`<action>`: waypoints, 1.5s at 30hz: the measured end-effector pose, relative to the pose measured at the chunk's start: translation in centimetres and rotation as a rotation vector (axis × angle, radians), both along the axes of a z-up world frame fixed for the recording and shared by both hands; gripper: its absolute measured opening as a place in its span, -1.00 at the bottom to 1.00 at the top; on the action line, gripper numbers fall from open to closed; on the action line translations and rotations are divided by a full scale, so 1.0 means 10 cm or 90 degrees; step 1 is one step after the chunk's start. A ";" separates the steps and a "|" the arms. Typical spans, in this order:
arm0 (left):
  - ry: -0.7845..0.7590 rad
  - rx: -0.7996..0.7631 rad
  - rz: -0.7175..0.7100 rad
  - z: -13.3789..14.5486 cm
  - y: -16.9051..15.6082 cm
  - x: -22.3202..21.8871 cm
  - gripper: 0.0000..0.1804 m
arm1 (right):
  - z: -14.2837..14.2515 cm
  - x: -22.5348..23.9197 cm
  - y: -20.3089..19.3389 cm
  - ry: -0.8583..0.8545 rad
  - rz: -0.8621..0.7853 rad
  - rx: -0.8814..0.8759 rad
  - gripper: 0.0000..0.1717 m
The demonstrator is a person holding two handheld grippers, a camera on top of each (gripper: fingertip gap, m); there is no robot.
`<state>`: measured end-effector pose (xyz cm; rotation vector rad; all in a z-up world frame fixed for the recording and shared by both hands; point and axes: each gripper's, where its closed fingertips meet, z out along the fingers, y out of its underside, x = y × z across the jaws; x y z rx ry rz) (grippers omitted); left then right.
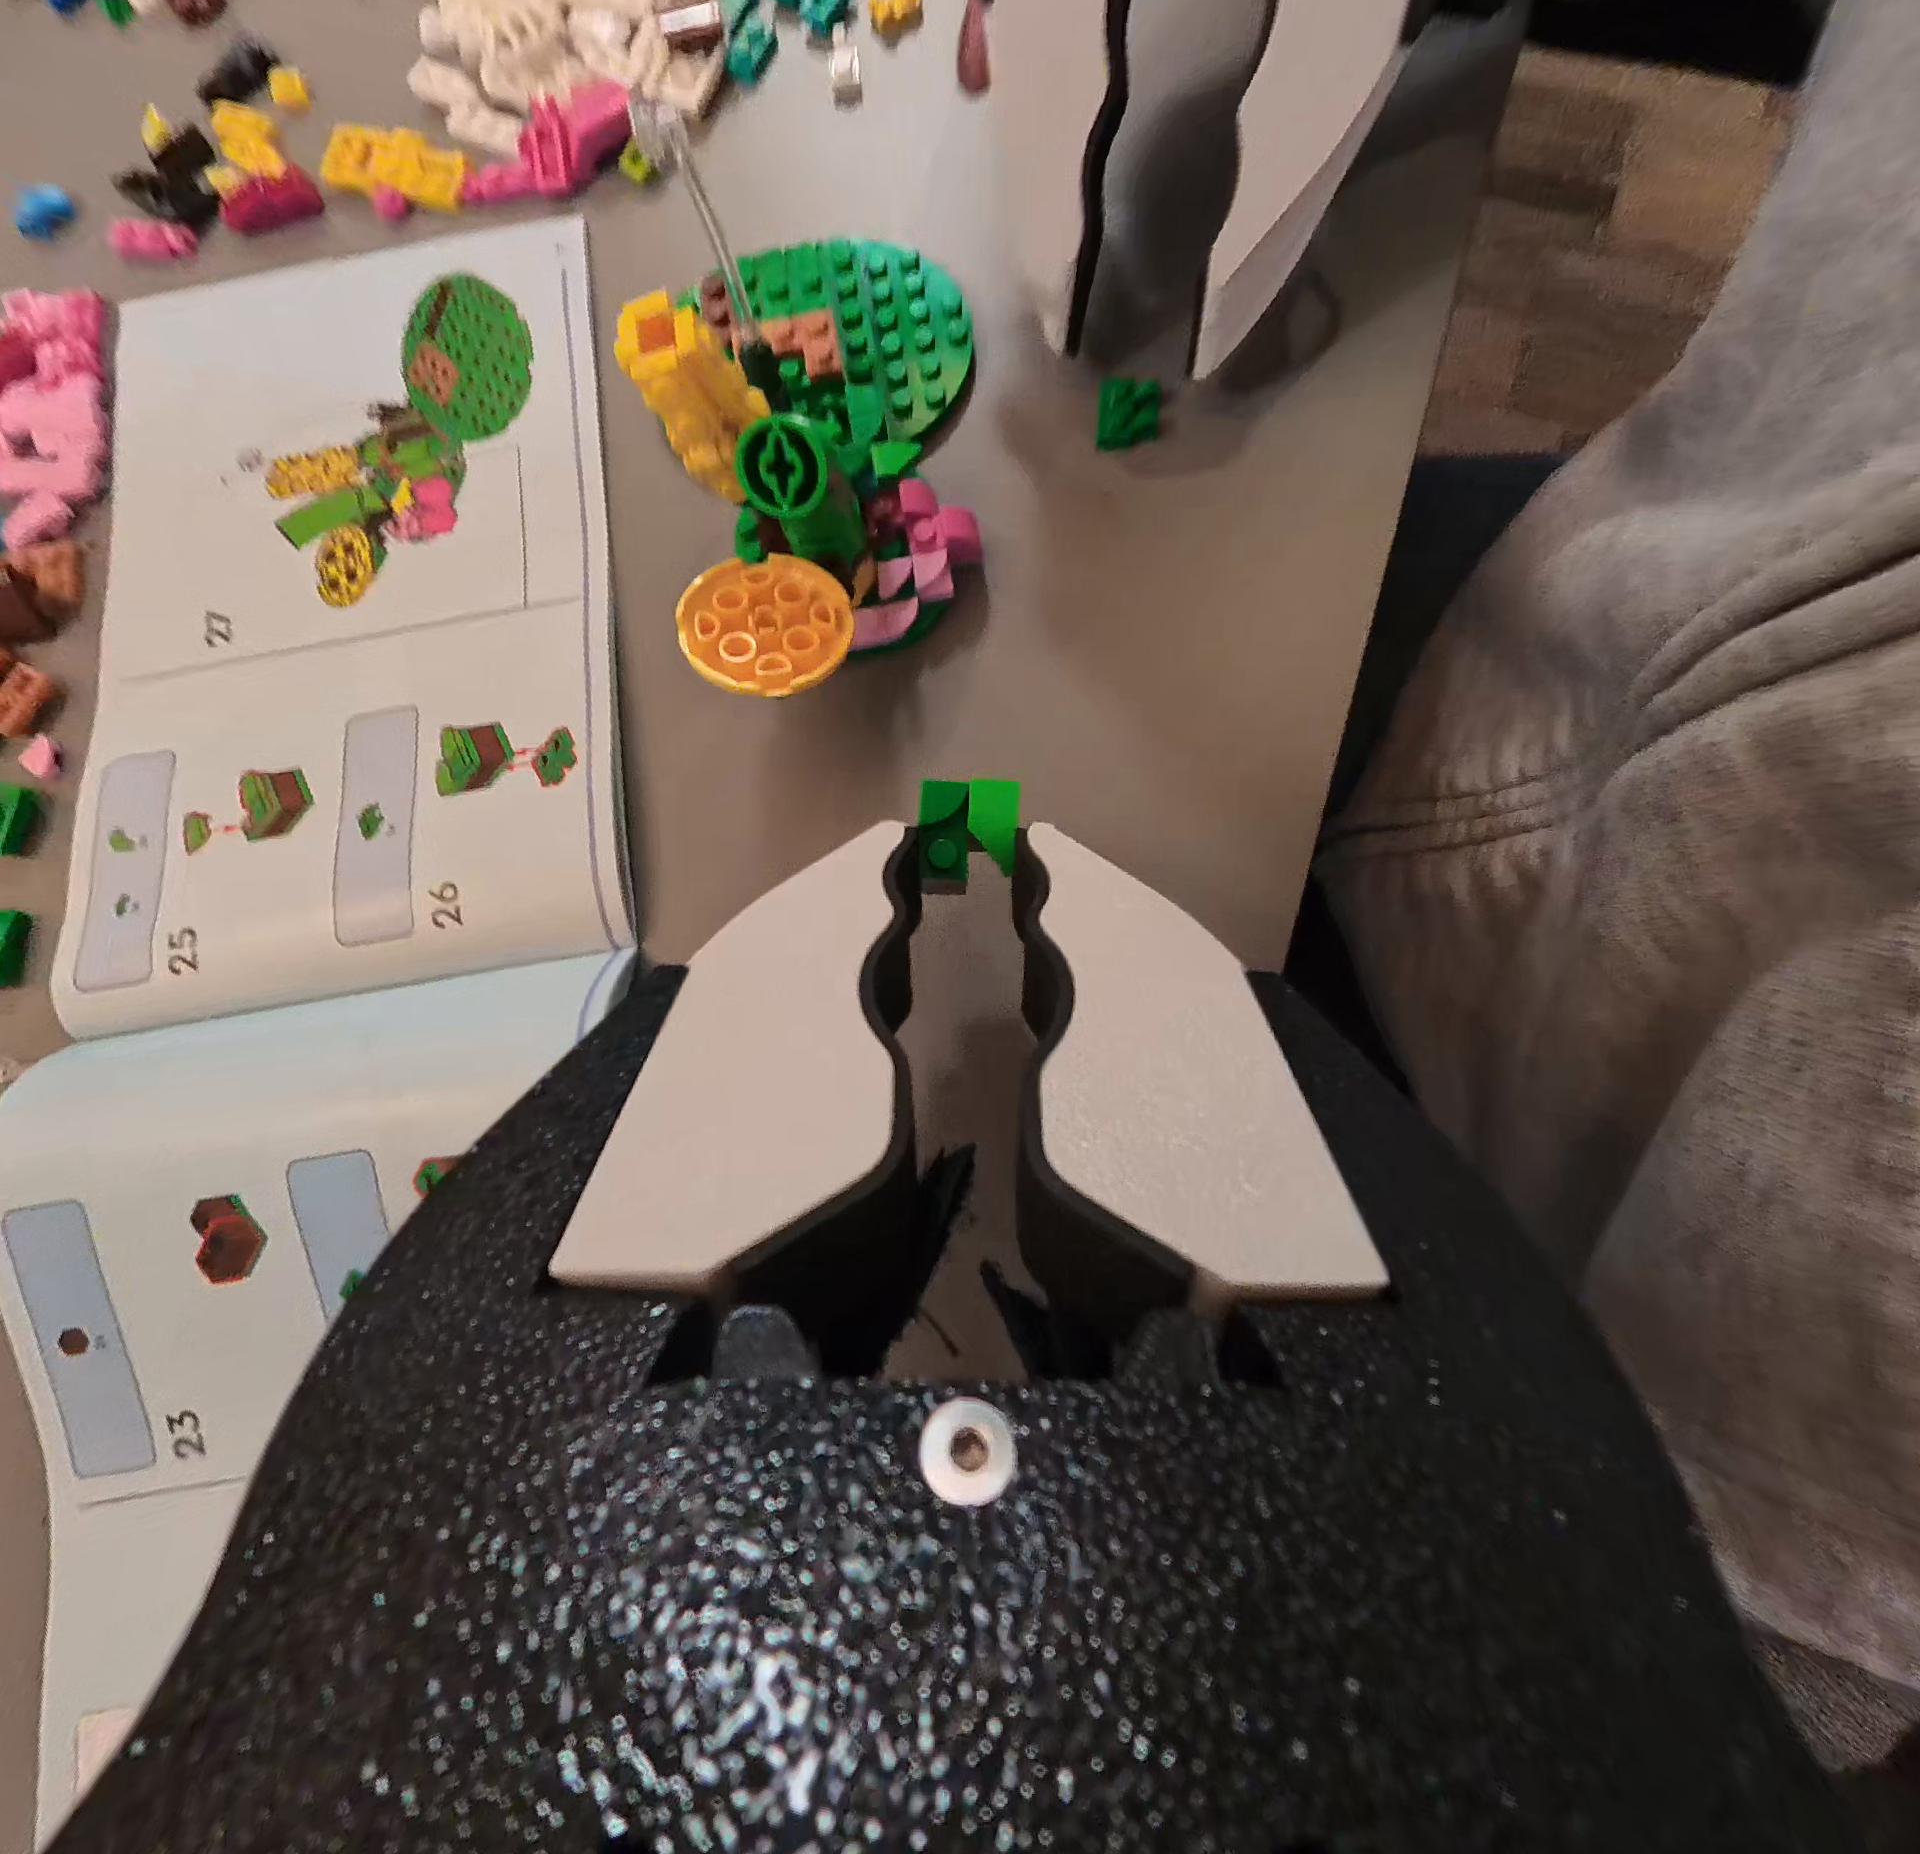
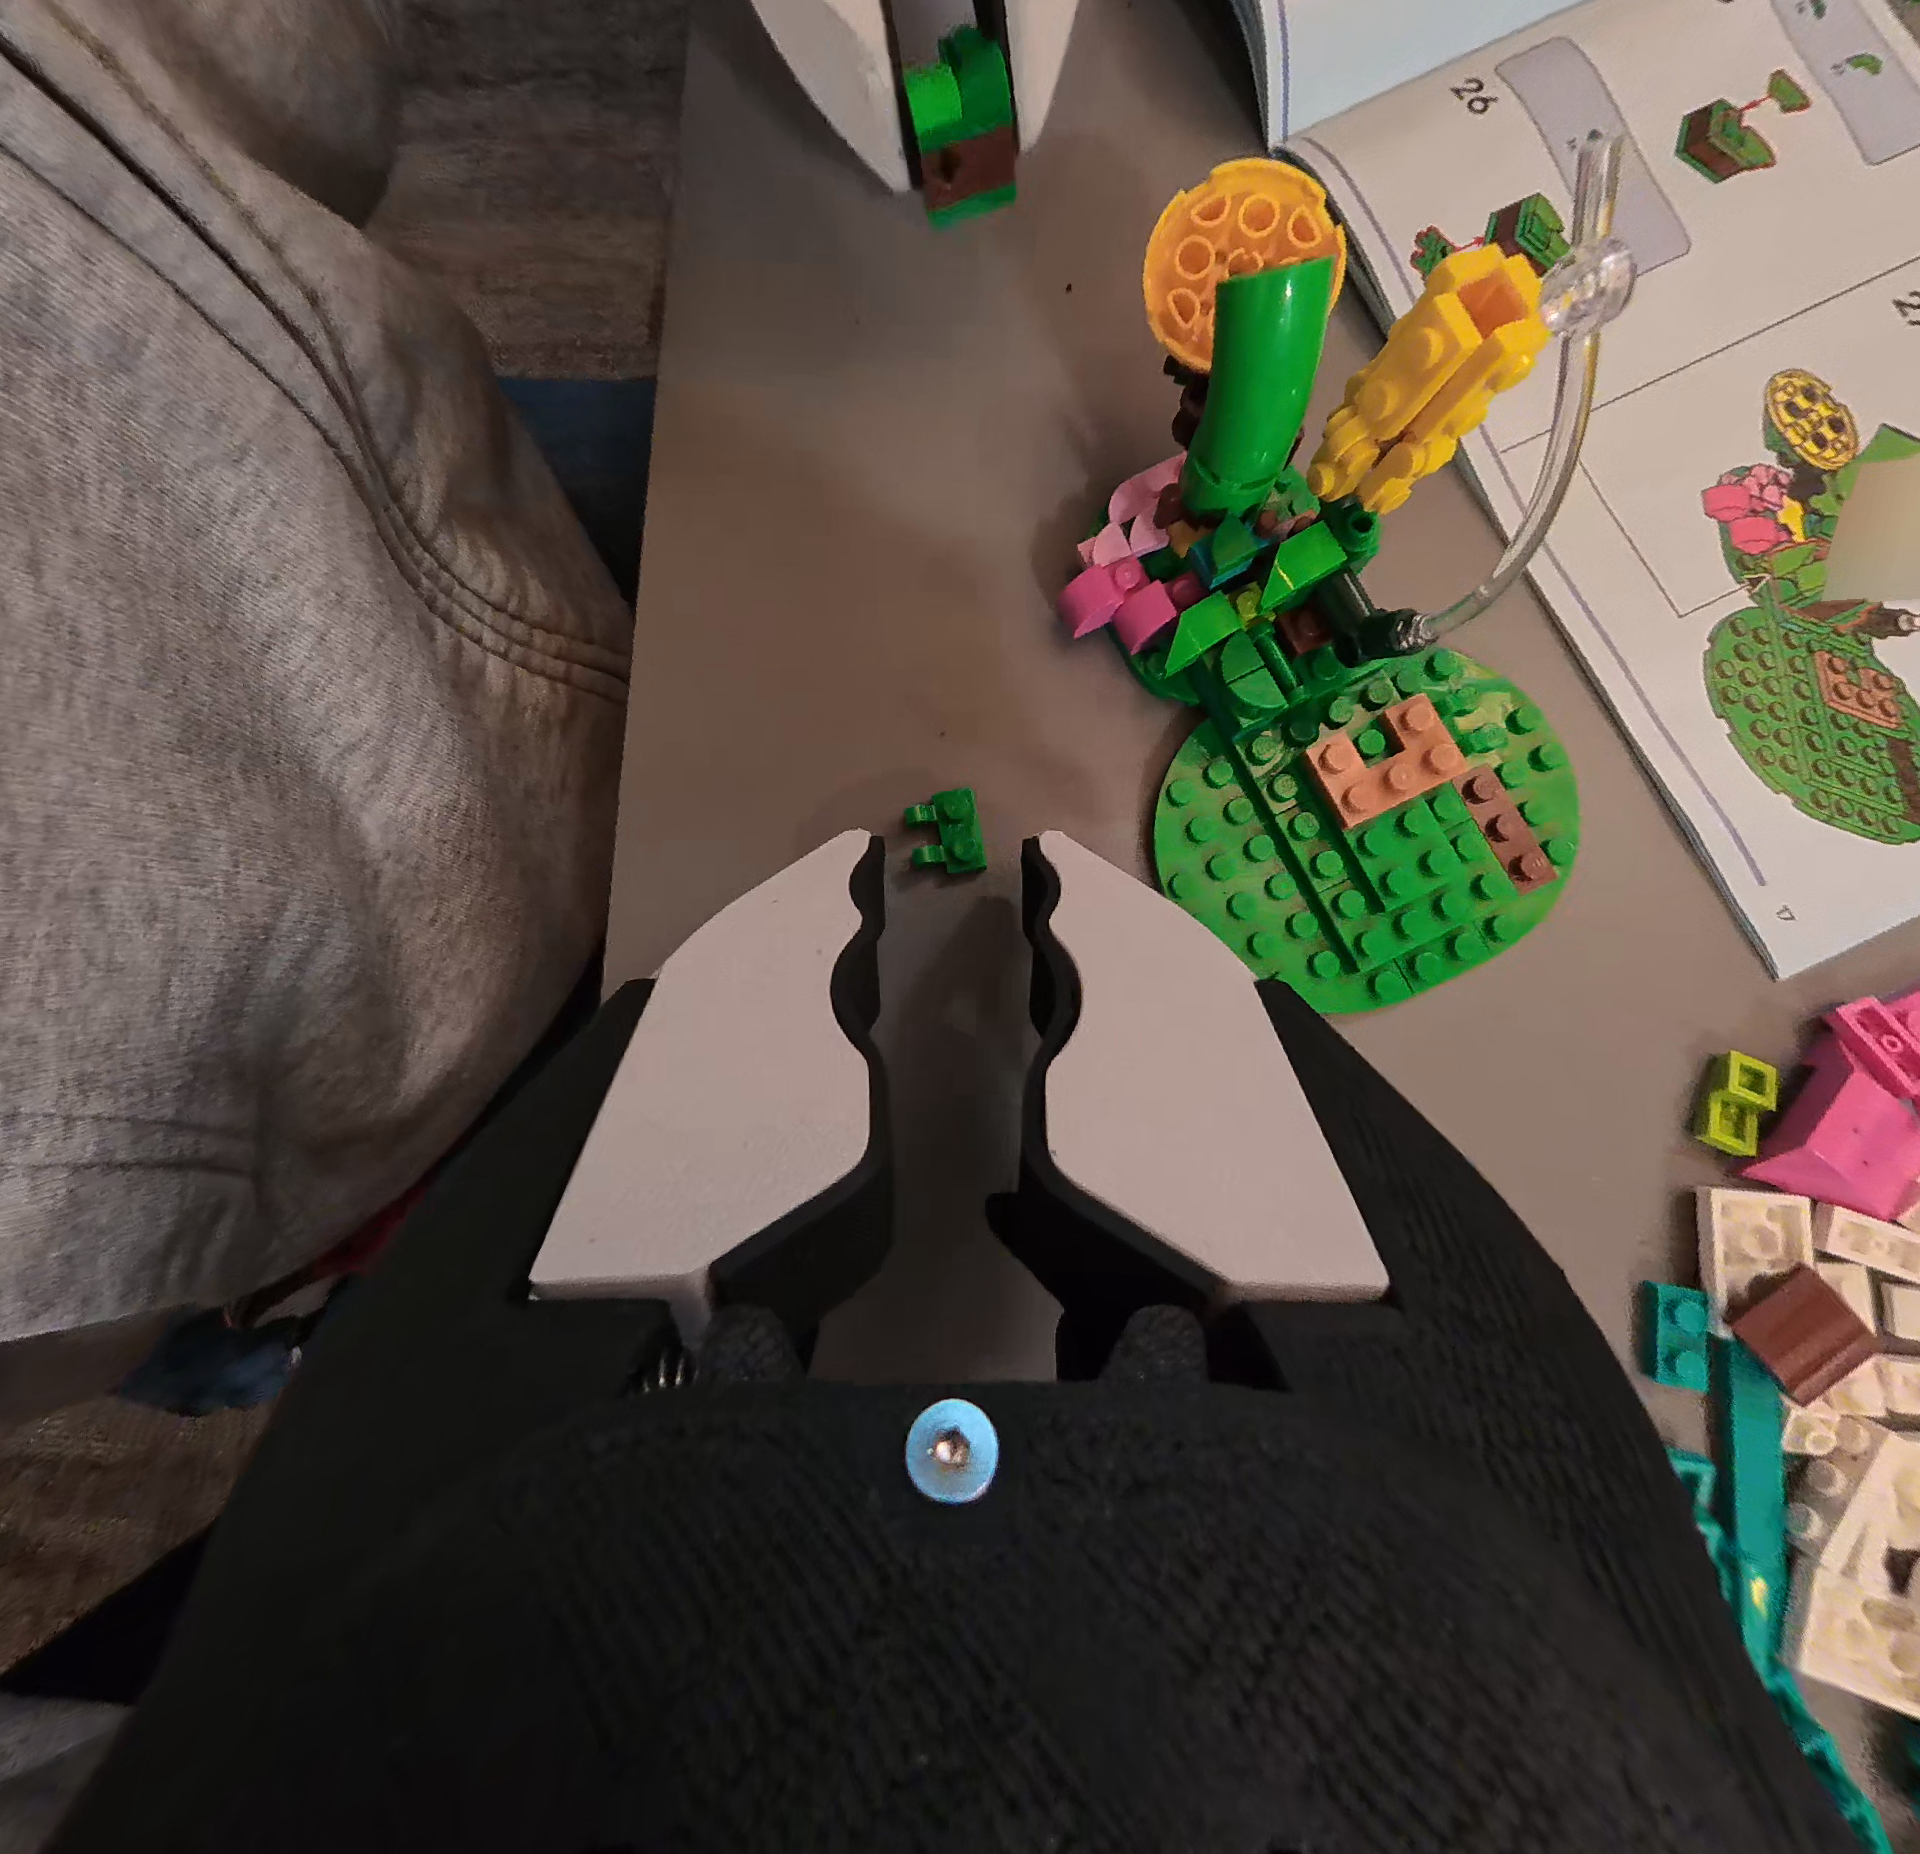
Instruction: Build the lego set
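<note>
My two wrist cameras look steeply down along their fingers, close over the grey table [image 1: 1195, 661], facing each other; both share the round green studded brick model [image 1: 883, 350] [image 2: 1371, 828], at eleven and two o'clock.

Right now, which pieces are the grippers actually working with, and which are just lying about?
In hand or at the tips:
- left gripper clamps a small green and brown block
- right gripper, open, over a small green clip plate
- flower model on green round base beside them

Lying about:
- instruction booklet
- loose brick piles
- grey garment
</note>
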<state>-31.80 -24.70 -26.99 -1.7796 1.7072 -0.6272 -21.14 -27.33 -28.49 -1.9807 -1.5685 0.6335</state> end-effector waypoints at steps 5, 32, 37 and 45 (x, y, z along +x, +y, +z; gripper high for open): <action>0.070 -0.023 0.011 -0.10 0.00 -0.04 -0.82 | 0.00 0.02 -0.03 0.006 -0.007 0.000 -0.72; 0.060 -0.104 0.030 -0.21 -0.07 -0.08 -0.70 | -0.01 0.07 -0.02 0.017 -0.022 -0.012 -0.72; 0.048 -0.127 0.002 -0.21 -0.20 -0.04 -0.70 | -0.01 0.05 -0.04 0.017 -0.018 -0.012 -0.72; 0.020 -0.122 0.022 -0.14 -0.15 -0.08 -0.73 | 0.01 0.06 -0.04 0.021 -0.021 -0.008 -0.72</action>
